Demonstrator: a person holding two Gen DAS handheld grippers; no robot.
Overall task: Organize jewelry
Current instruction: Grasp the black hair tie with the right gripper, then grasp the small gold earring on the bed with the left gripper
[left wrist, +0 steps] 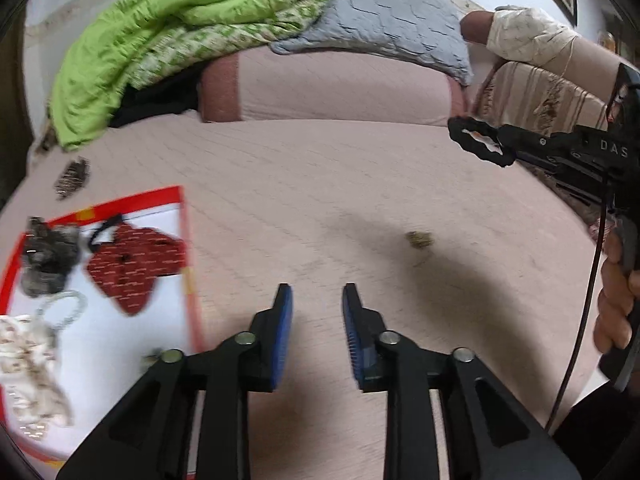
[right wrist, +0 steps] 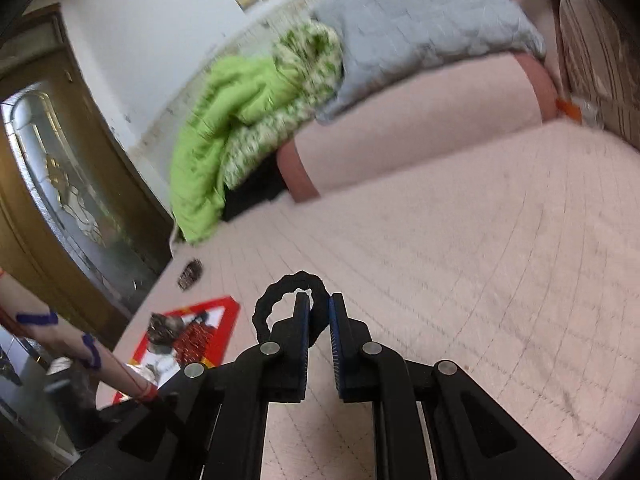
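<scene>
While the right tool (right wrist: 319, 304) is pinching a black ring-shaped band (right wrist: 276, 304), the left tool (left wrist: 317, 294) is hovering slightly open and empty. Carrying the band left to the red-edged tray (left wrist: 182, 216) is probably calling for a steady grip.

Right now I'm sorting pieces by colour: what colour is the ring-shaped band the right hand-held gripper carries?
Black band; clearest in the right wrist view.

Home bedroom: bed (right wrist: 460, 240), quilts (left wrist: 168, 32), wardrobe (right wrist: 60, 184).

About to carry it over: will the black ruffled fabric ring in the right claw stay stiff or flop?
Likely floppy: the black ruffled fabric ring looks crumpled and uneven, hanging from the right claw. Probably light, since a thin pinch at its edge holds it. It may swing or slip.
</scene>
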